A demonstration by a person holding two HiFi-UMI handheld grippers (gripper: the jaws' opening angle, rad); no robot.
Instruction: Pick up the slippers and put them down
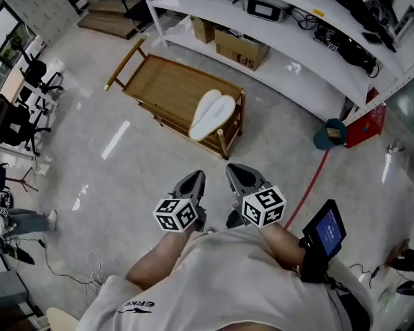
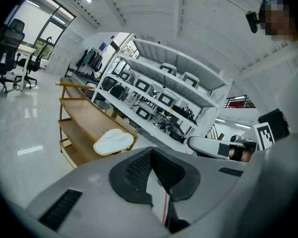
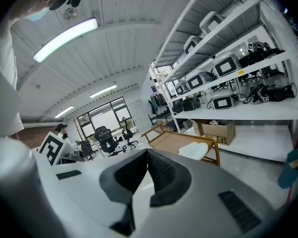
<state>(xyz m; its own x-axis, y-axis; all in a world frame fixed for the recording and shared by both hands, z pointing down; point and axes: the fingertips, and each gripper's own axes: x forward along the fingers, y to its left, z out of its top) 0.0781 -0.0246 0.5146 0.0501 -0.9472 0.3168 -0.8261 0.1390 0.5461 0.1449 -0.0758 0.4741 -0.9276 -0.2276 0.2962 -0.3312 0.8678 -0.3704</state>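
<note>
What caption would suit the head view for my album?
Both shut, the left gripper and right gripper face slippers on a cart beside shelves.

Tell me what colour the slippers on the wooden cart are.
White. The slippers show best in the head view, side by side on the wooden cart.

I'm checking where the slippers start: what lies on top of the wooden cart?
Two white slippers lie side by side, touching, at one end of the wooden cart, on its top shelf; the rest of that shelf is bare. It covers most of the lower shelves.
</note>
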